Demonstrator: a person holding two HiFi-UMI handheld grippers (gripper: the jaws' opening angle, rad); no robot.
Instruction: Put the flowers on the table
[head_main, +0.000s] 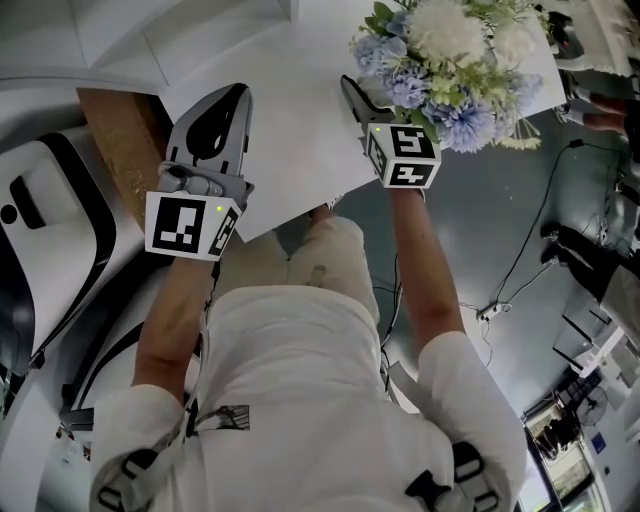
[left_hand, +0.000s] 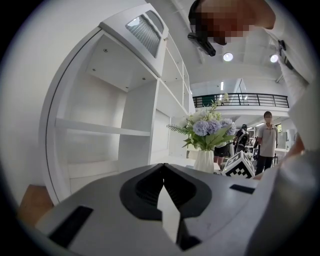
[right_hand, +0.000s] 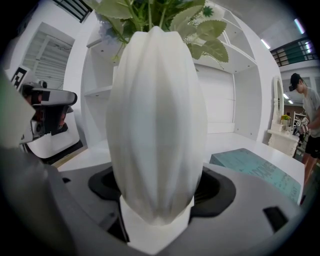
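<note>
– White shirt (head_main: 330, 400) on the person fills the bottom of the head view, with both bare forearms stretched forward. What do the hands hold?
– On the left, the left gripper (head_main: 230, 105) hangs over the near edge of the white table (head_main: 290, 110). The right gripper (head_main: 368, 108) is further along, its tips tucked under the flowers (head_main: 450, 55). That bouquet, white and pale blue with green leaves, sits over the table's far right corner.
– Anything beside the table?
– There is a brown board (head_main: 125, 150) at its left, then a white and black machine (head_main: 40, 230). Some cables (head_main: 520, 260) lie on the grey floor to the right.
– And the left gripper view?
– Its jaws are pressed together with nothing between them. Past them stands the bouquet in a white vase (left_hand: 204, 161), and the right gripper's marker cube (left_hand: 237, 166) is just beside the vase. White shelving (left_hand: 120, 100) rises on the left, and a bystander (left_hand: 267, 140) stands far back on the right.
– Right gripper view?
– The ribbed vase fills the middle, upright, pinched between the two jaws low on its body. Leaves spill over its top. Whether its base touches the table I cannot tell. A flat teal thing with lettering (right_hand: 260, 172) lies on the white surface to the right.
</note>
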